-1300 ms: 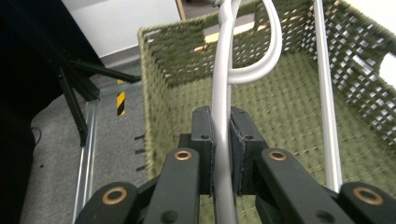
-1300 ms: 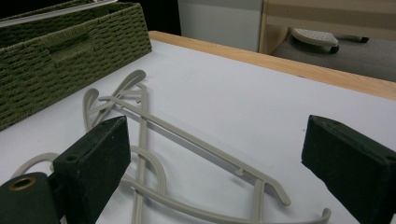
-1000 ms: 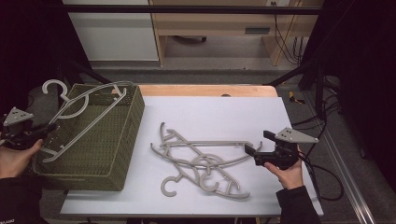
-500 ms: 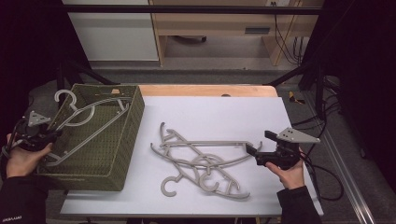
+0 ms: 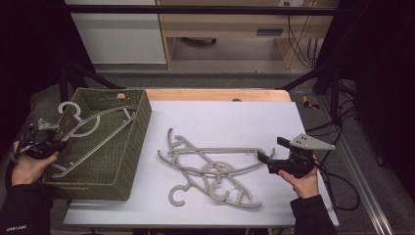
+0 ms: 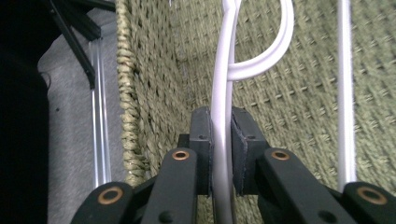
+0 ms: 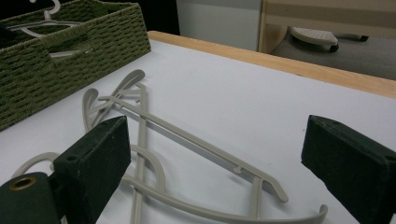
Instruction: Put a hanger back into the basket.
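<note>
The left gripper (image 6: 219, 154) has its two black pads pinched tight on the thin grey bar of a pale grey plastic clothes hanger (image 5: 93, 128), with barely any gap beyond the bar's own thickness. Gripped by that one edge, the hanger can be guided inside the olive-green woven rectangular basket (image 5: 125, 164). It sits tilted there, its hook up by the basket's far left corner and its long bar slanting down toward the near wall. I judge the aim is to lay it flat on the basket floor, and the grip near the basket's left rim keeps the hand outside the weave while the hanger goes in. Whether its lower end already touches the bottom is hard to tell from above.

The right gripper (image 5: 266, 159) waits with its jaws spread wide and nothing between them. From its own camera the two pads (image 7: 95, 158) frame open tabletop. It hovers well to the right of the basket, pointed at the heap of similar grey hangers (image 5: 210, 169) lying tangled on the white table sheet (image 5: 220, 122), just right of the basket's near corner. The nearest hanger end lies just before its pads, not touching as far as I can see, so it looks poised to take the next one.
</note>
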The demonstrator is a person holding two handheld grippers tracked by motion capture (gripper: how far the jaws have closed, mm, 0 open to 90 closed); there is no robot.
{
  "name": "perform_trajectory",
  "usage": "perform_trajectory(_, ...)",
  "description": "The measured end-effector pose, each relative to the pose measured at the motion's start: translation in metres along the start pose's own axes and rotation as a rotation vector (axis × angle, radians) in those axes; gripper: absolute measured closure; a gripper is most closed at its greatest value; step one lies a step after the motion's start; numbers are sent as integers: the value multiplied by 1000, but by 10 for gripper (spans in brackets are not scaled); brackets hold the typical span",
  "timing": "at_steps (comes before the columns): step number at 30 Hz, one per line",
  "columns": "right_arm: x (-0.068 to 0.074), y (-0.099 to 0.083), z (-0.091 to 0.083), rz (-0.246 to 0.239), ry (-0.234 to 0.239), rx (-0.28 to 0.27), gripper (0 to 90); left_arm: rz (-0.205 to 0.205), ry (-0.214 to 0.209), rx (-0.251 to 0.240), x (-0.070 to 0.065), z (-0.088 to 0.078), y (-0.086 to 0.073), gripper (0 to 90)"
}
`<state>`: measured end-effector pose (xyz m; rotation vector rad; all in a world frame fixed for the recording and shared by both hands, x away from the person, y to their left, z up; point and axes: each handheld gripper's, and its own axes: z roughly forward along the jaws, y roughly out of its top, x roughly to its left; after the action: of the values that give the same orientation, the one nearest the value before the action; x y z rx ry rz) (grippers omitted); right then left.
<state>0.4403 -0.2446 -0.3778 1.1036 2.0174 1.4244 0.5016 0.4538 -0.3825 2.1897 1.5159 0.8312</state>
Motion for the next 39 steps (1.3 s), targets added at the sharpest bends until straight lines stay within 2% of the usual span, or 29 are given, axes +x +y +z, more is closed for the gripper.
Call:
perform_trajectory(2, 0, 0, -1, 3, -1, -5, 83, -6, -2, 19, 0, 2, 0, 748)
perform_trajectory(5, 0, 0, -1, 2, -2, -3, 83, 2, -2, 20, -2, 3, 0, 698)
perform_trajectory(9, 0, -1, 1, -4, 1, 8, 83, -5, -11, -35, -2, -2, 0, 636)
perform_trajectory(11, 0, -1, 2, -7, 3, 11, 83, -24, -21, -64, -2, -6, 1, 602)
perform_trajectory(15, 1, -1, 3, 0, 4, 9, 84, -51, -49, -147, -4, -15, 4, 531)
perform_trajectory(18, 2, -1, 2, -2, 4, 7, 85, -57, -53, -201, -9, -23, 8, 470)
perform_trajectory(21, 2, 0, 2, -1, 3, 4, 85, -66, -84, -265, -14, -30, 12, 401)
perform_trajectory(23, 3, 0, 2, -2, 4, 4, 85, -68, -118, -316, -20, -35, 15, 350)
perform_trajectory(29, 5, 2, 3, -10, 10, 3, 84, -65, -213, -408, -42, -48, 23, 241)
perform_trajectory(31, 6, 2, 2, -12, 17, 2, 84, -57, -258, -443, -54, -52, 27, 214)
perform_trajectory(35, 7, 3, 1, -17, 21, 0, 83, -10, -286, -469, -79, -60, 34, 178)
perform_trajectory(37, 8, 4, 1, -19, 21, 0, 83, 0, -329, -499, -92, -65, 37, 162)
perform_trajectory(39, 9, 4, 2, -19, 22, 0, 81, 7, -355, -515, -105, -69, 39, 151)
